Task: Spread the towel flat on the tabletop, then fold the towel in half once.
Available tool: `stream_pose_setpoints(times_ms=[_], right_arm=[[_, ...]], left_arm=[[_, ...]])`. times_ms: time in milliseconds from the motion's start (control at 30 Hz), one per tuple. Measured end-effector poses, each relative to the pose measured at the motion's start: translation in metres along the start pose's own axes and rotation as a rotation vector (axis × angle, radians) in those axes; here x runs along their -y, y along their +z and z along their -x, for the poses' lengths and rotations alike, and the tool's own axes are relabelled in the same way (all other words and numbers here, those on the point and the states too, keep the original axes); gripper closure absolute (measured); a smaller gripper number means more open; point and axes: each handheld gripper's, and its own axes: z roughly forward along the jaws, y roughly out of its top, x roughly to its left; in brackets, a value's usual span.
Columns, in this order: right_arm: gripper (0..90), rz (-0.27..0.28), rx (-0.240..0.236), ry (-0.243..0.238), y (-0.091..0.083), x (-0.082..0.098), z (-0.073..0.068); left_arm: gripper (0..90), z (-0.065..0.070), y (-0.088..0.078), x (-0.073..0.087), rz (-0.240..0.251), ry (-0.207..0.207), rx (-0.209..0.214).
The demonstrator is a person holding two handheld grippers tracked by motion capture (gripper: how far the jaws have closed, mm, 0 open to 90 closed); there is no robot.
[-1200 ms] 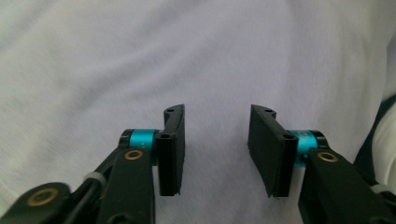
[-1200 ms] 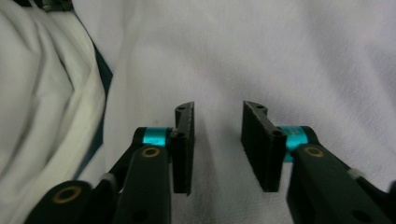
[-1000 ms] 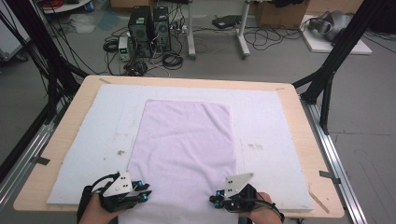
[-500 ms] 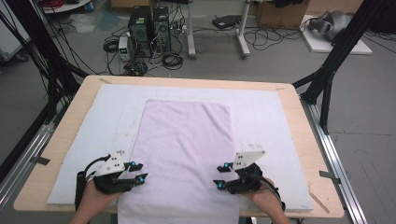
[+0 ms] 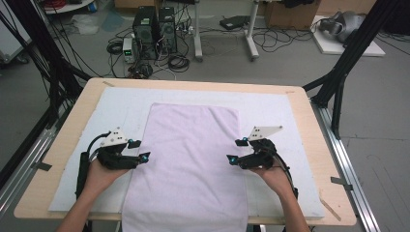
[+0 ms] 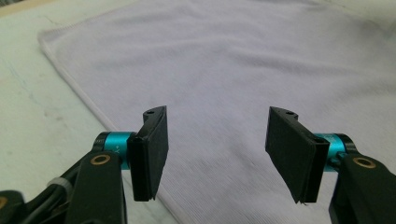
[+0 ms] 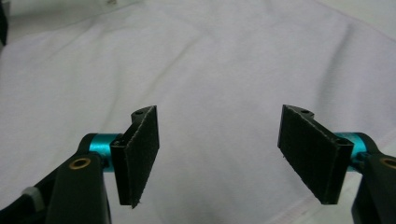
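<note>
The left hand-held gripper [image 5: 138,151] and right hand-held gripper [image 5: 236,151] are held at the towel's [image 5: 189,159] long edges, jaws just opened wide, nothing gripped. The towel is left flat on the counter [image 5: 300,104], its near end overhanging, probably smoothed for folding.

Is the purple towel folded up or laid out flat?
Laid out flat. The towel lies spread in one smooth layer on the white mat, its near end hanging over the table edge, with no folds showing.
</note>
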Motion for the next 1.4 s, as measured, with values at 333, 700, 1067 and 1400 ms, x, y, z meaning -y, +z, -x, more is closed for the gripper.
stream_pose_setpoints(times_ms=[333,700,1067,1400], right_arm=[[21.9,-0.020,0.029,0.020,0.003,-0.027,0.036],[21.1,-0.023,0.043,0.011,0.002,-0.052,0.058],[21.9,-0.024,0.049,0.026,0.008,-0.068,0.087],[19.8,-0.041,0.077,0.019,0.015,-0.060,0.100]], left_arm=[[36.8,-0.029,0.007,-0.025,0.015,-0.038,-0.007],[38.6,-0.058,0.016,-0.057,0.014,-0.054,-0.032],[39.2,-0.081,0.025,-0.083,-0.001,-0.002,-0.051],[37.6,-0.092,0.049,-0.068,-0.049,-0.021,0.037]])
